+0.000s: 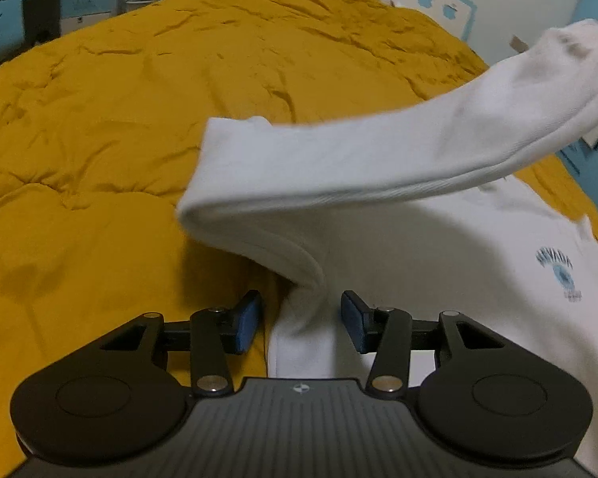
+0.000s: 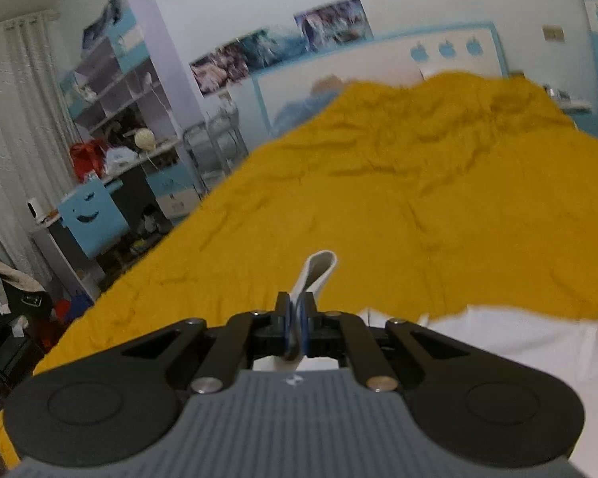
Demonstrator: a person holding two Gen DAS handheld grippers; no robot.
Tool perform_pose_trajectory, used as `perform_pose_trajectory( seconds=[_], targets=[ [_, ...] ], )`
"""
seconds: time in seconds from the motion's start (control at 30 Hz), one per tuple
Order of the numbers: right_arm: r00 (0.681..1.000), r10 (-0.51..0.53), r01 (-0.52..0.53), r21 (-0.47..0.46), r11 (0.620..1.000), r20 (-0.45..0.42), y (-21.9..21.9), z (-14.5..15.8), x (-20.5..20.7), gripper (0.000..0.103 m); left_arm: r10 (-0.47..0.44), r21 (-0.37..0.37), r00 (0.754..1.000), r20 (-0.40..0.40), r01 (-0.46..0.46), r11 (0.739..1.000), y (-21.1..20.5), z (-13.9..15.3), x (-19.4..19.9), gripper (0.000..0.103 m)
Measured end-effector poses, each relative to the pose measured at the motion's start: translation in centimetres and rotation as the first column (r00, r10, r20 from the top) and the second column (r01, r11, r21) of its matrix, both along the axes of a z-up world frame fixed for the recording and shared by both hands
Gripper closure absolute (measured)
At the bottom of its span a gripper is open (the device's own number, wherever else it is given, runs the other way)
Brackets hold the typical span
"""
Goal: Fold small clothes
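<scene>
A white sweatshirt (image 1: 438, 263) with a small blue chest print (image 1: 558, 275) lies on the mustard-yellow bed cover (image 1: 119, 127). One sleeve (image 1: 378, 159) is lifted and stretched in the air toward the upper right. My left gripper (image 1: 301, 318) is open, low over the sweatshirt's left edge, with cloth between its blue pads but not pinched. My right gripper (image 2: 297, 328) is shut on the white sleeve cuff (image 2: 317, 271), which sticks up past the fingertips. The sweatshirt body (image 2: 518, 342) shows white at the lower right.
The yellow cover (image 2: 418, 199) spreads over the whole bed. A white and blue headboard (image 2: 438, 55) stands at the far end. A desk, blue chair (image 2: 93, 215) and shelves (image 2: 119, 79) stand left of the bed.
</scene>
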State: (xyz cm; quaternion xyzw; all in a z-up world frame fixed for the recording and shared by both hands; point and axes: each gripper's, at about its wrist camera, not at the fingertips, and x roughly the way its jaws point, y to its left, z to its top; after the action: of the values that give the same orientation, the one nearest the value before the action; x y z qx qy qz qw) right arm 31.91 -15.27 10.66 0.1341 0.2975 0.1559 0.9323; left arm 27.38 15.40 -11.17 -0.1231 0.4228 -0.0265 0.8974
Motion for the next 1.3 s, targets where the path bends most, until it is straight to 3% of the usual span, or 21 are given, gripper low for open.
perform_pose_trajectory(
  seconds=[0.07,0.17,0.3,0.4,0.53,0.67,0.77,0.9,0.97,1.07,1.13,1.3],
  targets=[
    [1.0,-0.011,0.011,-0.01,1.0,0.029,-0.3,1.2,0.2,0.103,0.018,-0.016,1.0,-0.013,-0.018,1.0,0.4,-0.3,0.5,0.065],
    [0.997,-0.054,0.055,-0.015,0.998,0.061,-2.4,2.5,0.2,0.103,0.011,0.002,1.0,-0.017,-0.011,1.0,0.5,-0.5,0.4,0.077],
    [0.98,-0.181,0.184,-0.031,0.982,0.08,-7.9,2.4,-0.3,0.103,0.017,-0.004,0.999,-0.028,-0.017,1.0,0.9,-0.9,0.1,0.083],
    [0.957,-0.29,0.289,-0.057,0.956,0.004,-12.8,-0.8,-0.7,0.103,0.004,0.013,0.999,-0.034,-0.004,1.0,0.7,-1.0,0.3,0.083],
    [0.897,-0.403,0.377,-0.16,0.912,-0.182,-18.0,-9.7,-1.1,0.103,-0.003,0.036,0.999,-0.052,0.005,0.999,0.4,-1.2,0.3,0.083],
    [0.84,-0.44,0.412,-0.156,0.898,-0.316,-20.6,-16.1,-1.9,0.103,-0.003,0.037,0.997,-0.083,0.006,0.999,0.3,-0.7,-0.1,0.083],
    [0.848,-0.431,0.401,-0.159,0.902,-0.307,-20.8,-17.4,-2.8,0.103,-0.016,0.032,0.994,-0.108,0.019,0.999,0.5,-0.2,-0.3,0.083],
    [0.881,-0.41,0.395,-0.108,0.912,-0.238,-20.9,-15.9,-3.8,0.103,-0.049,-0.008,0.99,-0.129,0.049,0.999,1.0,0.5,-0.3,0.083],
    [0.897,-0.395,0.373,-0.142,0.917,-0.196,-20.2,-15.2,-4.3,0.103,-0.079,-0.031,0.991,-0.112,0.076,0.997,1.3,1.2,-0.2,0.076],
    [0.89,-0.385,0.336,-0.22,0.916,-0.244,-19.7,-16.9,-3.7,0.103,-0.092,-0.065,0.994,-0.055,0.088,0.994,1.8,2.3,0.2,0.053],
    [0.869,-0.384,0.326,-0.224,0.918,-0.31,-20.1,-18.9,-3.2,0.103,-0.058,-0.133,0.998,-0.036,0.053,0.99,2.5,2.8,1.2,0.048],
    [0.864,-0.386,0.347,-0.174,0.922,-0.323,-20.5,-19.8,-4.1,0.098,0.049,-0.307,0.997,-0.055,-0.064,0.95,4.3,1.4,6.0,0.048]
  ],
)
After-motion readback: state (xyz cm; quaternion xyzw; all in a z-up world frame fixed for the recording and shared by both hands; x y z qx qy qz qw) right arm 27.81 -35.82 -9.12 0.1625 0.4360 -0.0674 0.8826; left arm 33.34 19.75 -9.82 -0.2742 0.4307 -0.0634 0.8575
